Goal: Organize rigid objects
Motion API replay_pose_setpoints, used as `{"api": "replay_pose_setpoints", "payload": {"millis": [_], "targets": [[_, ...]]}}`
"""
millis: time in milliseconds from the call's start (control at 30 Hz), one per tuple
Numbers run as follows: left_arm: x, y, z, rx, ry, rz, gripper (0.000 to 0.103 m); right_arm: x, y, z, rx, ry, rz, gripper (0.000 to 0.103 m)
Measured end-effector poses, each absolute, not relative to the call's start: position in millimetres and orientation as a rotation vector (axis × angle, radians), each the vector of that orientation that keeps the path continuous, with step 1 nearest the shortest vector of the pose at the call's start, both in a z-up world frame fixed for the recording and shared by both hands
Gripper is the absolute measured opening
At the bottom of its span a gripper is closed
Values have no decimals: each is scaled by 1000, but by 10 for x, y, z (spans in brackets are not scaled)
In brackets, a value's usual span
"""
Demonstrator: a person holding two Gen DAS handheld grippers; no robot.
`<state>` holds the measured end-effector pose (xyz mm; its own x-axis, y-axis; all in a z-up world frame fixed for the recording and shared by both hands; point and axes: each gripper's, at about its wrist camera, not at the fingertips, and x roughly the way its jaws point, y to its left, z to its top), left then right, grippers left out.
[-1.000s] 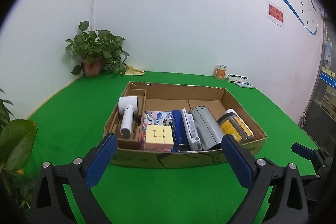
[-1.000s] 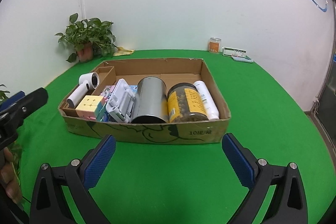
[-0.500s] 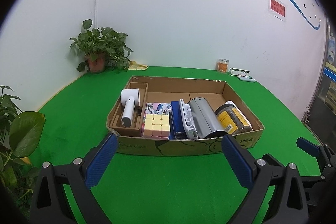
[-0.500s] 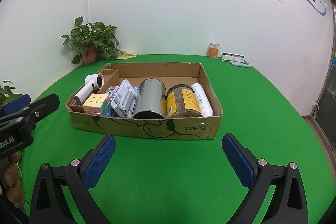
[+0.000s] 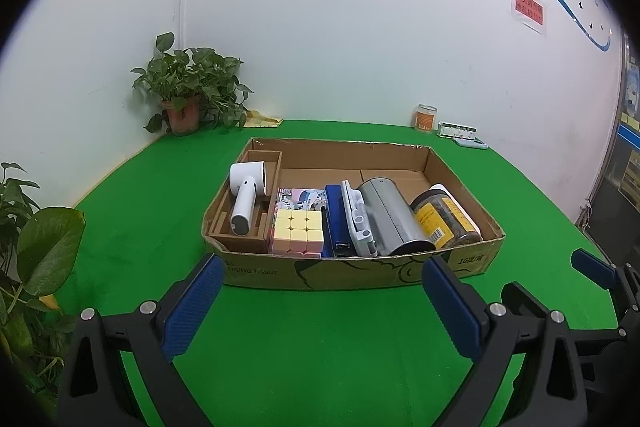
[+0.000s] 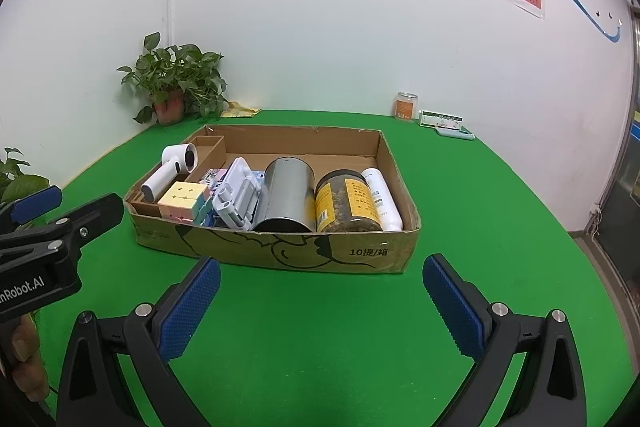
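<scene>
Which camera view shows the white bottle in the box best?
The right wrist view: the white bottle lies in full sight between the jar and the box wall. In the left wrist view only its end peeks from behind the jar.

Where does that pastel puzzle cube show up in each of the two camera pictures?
Left wrist view: the puzzle cube sits left of centre, at the box's near wall.
Right wrist view: the puzzle cube lies further left, near the box's near-left corner.
Shared landmark: the white handheld device just left of it.
</scene>
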<state>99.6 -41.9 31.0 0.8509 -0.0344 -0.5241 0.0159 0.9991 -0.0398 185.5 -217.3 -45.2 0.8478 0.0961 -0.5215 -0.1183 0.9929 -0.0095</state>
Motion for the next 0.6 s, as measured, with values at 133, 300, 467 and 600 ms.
{"api": "replay_pose_setpoints", "payload": {"millis": [133,300,467,600], "targets": [[1013,-432,297,-31,559,-26,99,1852,-2193,-443,-36,545,114,102],[1012,-450,285,-28,562,-28,99,1837,-2213,-442,-32,540,115,102],[1015,-450,275,-26,566,-27,99,1837,-2218,-449,-35,541,108,102],[1017,-449,264,-23,569,-27,99,1835,-2206,-457,-44,542,109,102]]}}
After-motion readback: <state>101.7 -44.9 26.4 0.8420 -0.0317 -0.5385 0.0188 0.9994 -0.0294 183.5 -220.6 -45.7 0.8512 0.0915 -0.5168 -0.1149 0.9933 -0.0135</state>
